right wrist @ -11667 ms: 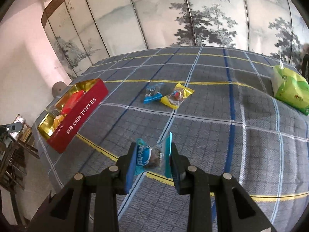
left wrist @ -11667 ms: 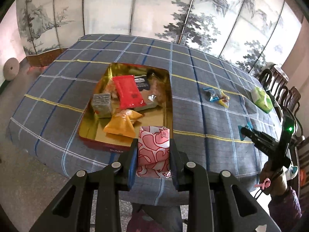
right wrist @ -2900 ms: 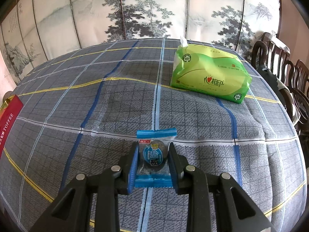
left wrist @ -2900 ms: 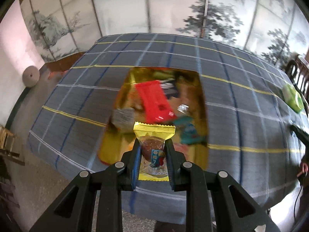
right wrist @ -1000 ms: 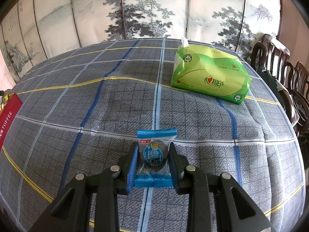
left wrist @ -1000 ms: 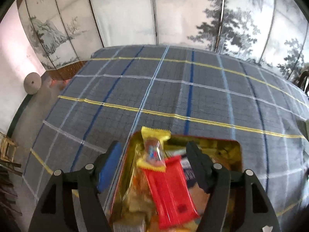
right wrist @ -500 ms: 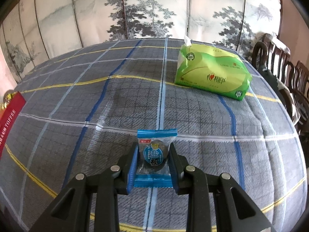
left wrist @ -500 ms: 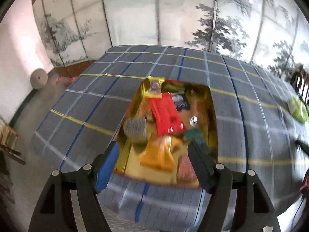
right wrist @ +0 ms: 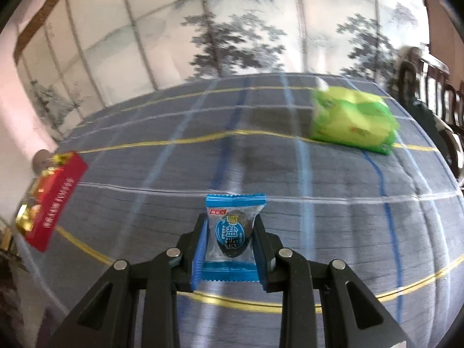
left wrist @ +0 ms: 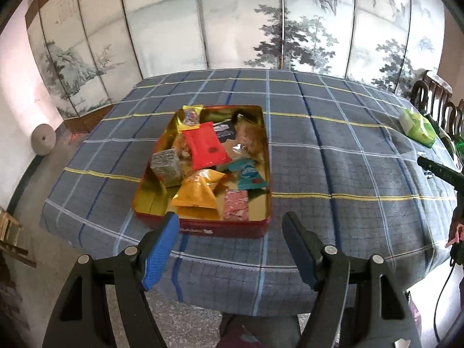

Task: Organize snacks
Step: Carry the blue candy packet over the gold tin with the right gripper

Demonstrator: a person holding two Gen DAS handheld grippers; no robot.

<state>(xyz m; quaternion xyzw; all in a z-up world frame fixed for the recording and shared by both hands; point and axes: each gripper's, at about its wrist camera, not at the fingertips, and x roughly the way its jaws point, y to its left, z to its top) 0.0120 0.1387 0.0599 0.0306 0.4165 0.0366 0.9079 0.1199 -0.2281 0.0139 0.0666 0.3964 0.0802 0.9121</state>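
Back from the tin point(left wrist: 203, 229) pulls the left gripper point(left wrist: 229, 249), fingers just spreading empty, while the right gripper point(right wrist: 230, 249) clamps the blue candy point(right wrist: 233, 232), tin-bound next.

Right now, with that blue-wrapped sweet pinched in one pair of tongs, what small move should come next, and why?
Probably carry it across toward the red tin with the gold lining. The right tongs are shut on the blue-wrapped sweet, while the left tongs stand open and empty in front of the tin, where the other snacks lie.
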